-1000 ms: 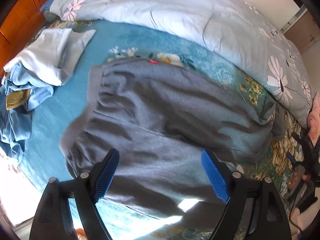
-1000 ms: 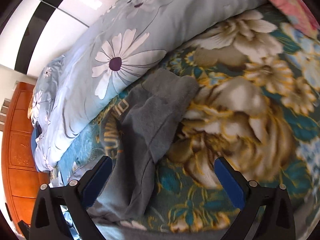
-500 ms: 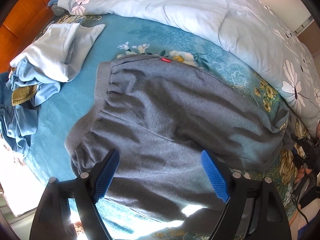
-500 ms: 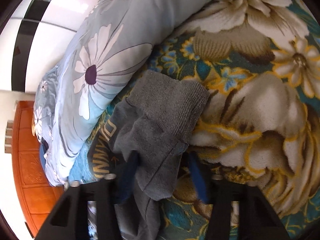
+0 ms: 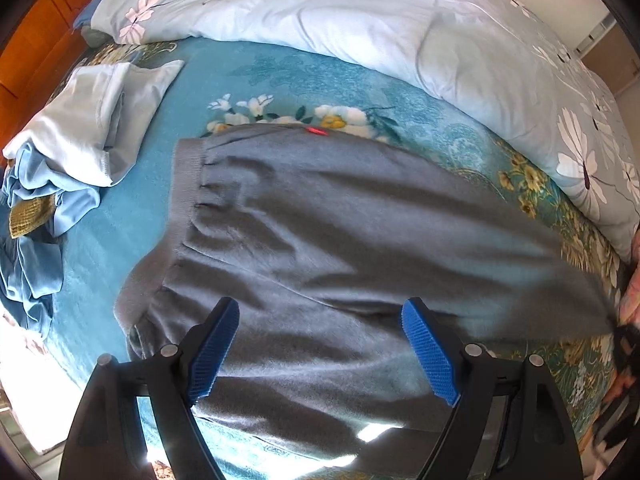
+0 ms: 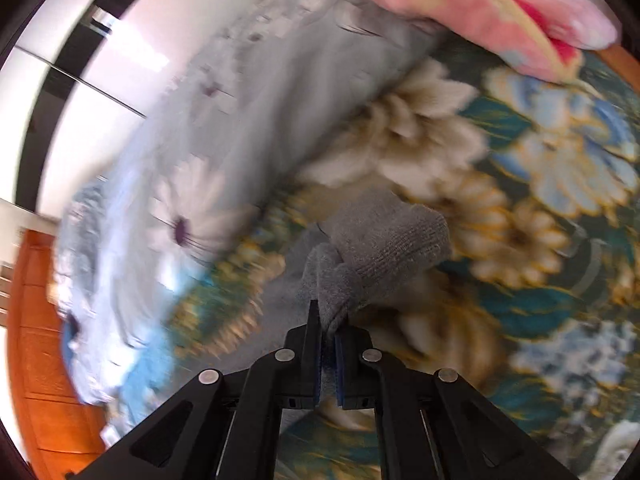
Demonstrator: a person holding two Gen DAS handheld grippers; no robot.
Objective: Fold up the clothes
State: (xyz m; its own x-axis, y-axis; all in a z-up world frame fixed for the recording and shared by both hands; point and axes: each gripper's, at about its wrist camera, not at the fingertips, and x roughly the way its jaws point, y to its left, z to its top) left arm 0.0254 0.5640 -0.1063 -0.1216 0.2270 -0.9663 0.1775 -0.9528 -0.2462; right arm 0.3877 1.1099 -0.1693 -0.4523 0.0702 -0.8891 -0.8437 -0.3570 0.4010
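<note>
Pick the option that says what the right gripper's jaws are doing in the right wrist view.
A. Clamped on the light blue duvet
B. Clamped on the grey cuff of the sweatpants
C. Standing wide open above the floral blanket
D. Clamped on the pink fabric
B: the right gripper has its jaws pressed together on the grey cuff, which bunches up between the pads.

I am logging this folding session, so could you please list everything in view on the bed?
grey sweatpants: one, grey, spread across the bedspread, cuff pinched
bedspread: one, teal floral, under everything
quilt: one, pale blue with white flowers, along the far side
folded garment: one, light blue, far left
crumpled clothes: one pile, blue, left edge
pink cloth: one, pink, upper right
headboard: one, orange wood
left hand-held gripper: open above the sweatpants
right hand-held gripper: shut on the cuff
</note>
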